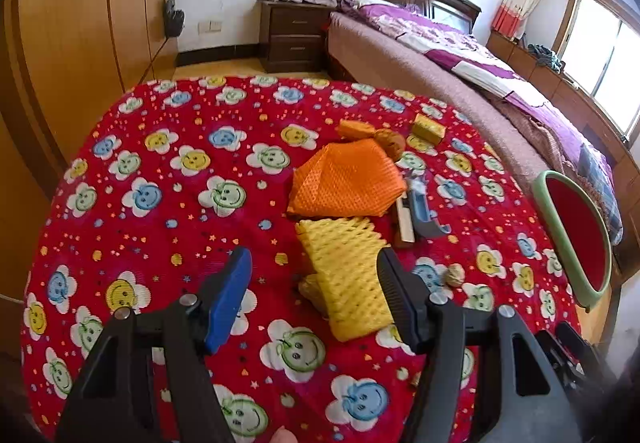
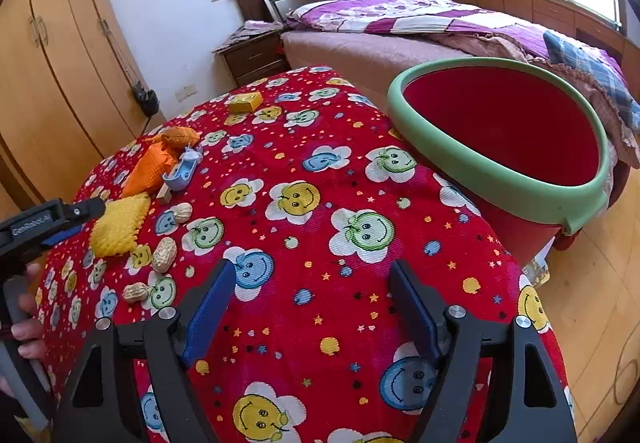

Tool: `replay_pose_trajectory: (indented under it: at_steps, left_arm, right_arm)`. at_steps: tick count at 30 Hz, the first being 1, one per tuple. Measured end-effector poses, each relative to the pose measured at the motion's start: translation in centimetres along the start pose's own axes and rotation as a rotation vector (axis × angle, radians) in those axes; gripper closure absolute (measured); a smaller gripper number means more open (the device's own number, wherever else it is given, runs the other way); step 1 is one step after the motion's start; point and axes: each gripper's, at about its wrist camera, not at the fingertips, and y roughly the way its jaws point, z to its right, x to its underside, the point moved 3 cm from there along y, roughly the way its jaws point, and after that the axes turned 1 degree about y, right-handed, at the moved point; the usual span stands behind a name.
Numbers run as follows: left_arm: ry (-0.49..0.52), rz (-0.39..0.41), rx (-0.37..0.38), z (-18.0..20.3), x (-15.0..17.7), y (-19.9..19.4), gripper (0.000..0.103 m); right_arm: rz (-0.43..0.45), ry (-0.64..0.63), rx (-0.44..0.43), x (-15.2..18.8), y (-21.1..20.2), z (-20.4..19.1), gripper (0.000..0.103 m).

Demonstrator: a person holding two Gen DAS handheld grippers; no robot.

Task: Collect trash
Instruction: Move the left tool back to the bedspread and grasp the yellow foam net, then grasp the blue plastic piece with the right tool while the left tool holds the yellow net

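Observation:
Trash lies on a table with a red smiley-flower cloth [image 1: 168, 163]. A yellow foam net [image 1: 346, 275] lies between the fingers of my open left gripper [image 1: 316, 271], which hovers just above it. Beyond it are an orange foam net [image 1: 346, 179], a blue plastic piece [image 1: 424, 211], a brown crumpled wrapper [image 1: 390, 141] and a small yellow box [image 1: 429, 127]. In the right wrist view my right gripper [image 2: 312, 283] is open and empty over the cloth [image 2: 340, 283]. Peanut shells [image 2: 165, 254] lie to its left. The red bin with a green rim [image 2: 492, 179] stands at the table's right edge.
A bed with purple bedding [image 2: 400, 19] stands behind the table and the bin. A dark nightstand [image 1: 294, 35] and wooden wardrobes [image 1: 80, 23] are at the back left. Wooden floor [image 2: 592, 303] shows right of the table. The left gripper [image 2: 44, 223] shows in the right wrist view.

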Motion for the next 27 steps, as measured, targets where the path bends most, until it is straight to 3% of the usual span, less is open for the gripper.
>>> replay_pose_trajectory:
  at_steps: [8, 10, 16, 23, 27]
  left_arm:
    - [0.027, -0.073, 0.066, 1.7, 1.0, 2.2, 0.039]
    - [0.016, -0.076, 0.074, 1.9, 1.2, 2.2, 0.052]
    - [0.019, -0.041, 0.127, 2.8, 1.4, 1.2, 0.067]
    - [0.079, -0.040, 0.149, 4.9, 1.0, 1.9, 0.070]
    - [0.085, -0.055, 0.134, 5.4, 0.7, 3.0, 0.082]
  right_arm:
    - [-0.004, -0.026, 0.025, 0.0, 0.4, -0.5, 0.021]
    - [-0.008, -0.037, 0.032, 0.0, 0.5, -0.6, 0.021]
    - [-0.007, -0.033, 0.022, 0.0, 0.5, -0.5, 0.020]
    - [-0.003, -0.027, 0.009, 0.0, 0.4, -0.4, 0.020]
    - [0.000, -0.025, -0.002, 0.0, 0.3, -0.2, 0.020]
